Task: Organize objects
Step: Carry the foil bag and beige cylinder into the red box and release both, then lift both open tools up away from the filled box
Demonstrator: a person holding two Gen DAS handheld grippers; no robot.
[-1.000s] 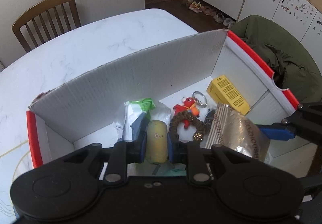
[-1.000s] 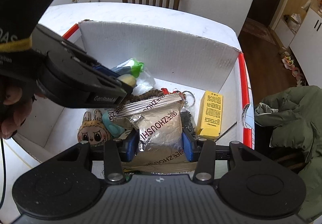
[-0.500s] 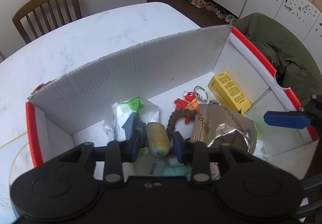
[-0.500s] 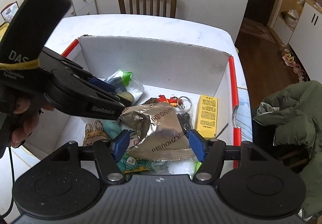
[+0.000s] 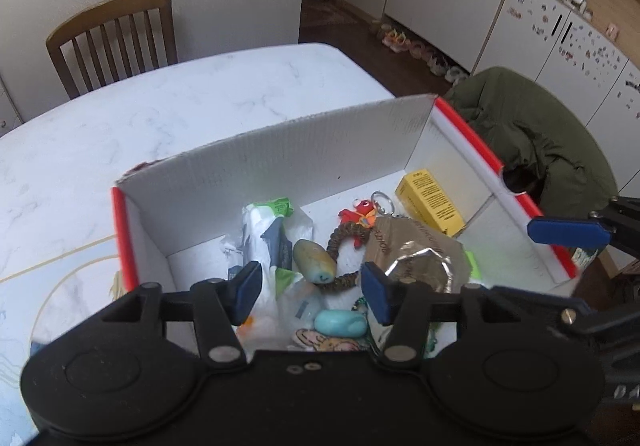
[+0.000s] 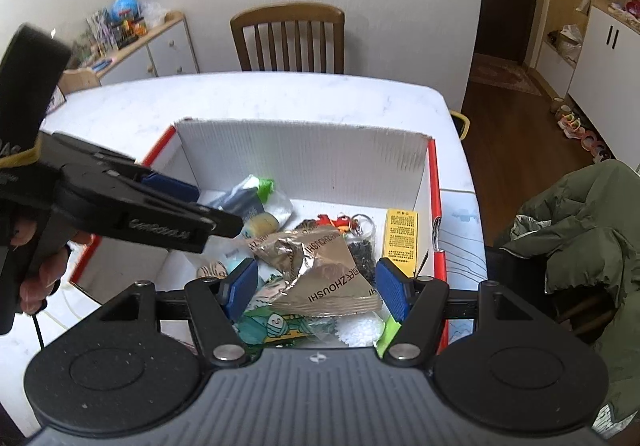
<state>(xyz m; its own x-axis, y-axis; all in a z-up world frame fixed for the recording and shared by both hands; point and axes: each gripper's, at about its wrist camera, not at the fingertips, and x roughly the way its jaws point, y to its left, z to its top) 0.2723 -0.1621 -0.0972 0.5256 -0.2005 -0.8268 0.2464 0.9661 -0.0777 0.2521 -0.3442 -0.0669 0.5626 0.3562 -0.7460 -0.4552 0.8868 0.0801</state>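
A white cardboard box [image 5: 304,161] with red edges stands on the marble table and holds several small items. Inside lie a yellowish oval toy [image 5: 314,261], a silver foil pouch [image 5: 416,262] [image 6: 320,274], a yellow carton [image 5: 430,201] [image 6: 401,238], a red keychain figure [image 5: 358,211], a braided ring [image 5: 344,242] and a white-green packet [image 5: 264,221]. My left gripper [image 5: 311,293] hangs open above the box, nothing between its fingers. My right gripper [image 6: 316,288] is open too, above the pouch. In the right wrist view the left gripper body [image 6: 132,211] crosses the box's left side.
A wooden chair [image 6: 288,37] stands behind the table [image 5: 160,105]. A green jacket [image 6: 580,221] is draped over a seat to the right. White cabinets [image 5: 448,1] and shoes line the far wall. A hand [image 6: 36,270] holds the left gripper.
Both grippers opened and rose away from the box. The yellowish oval toy left the left gripper and lies in the box; the foil pouch left the right gripper and rests on the pile.
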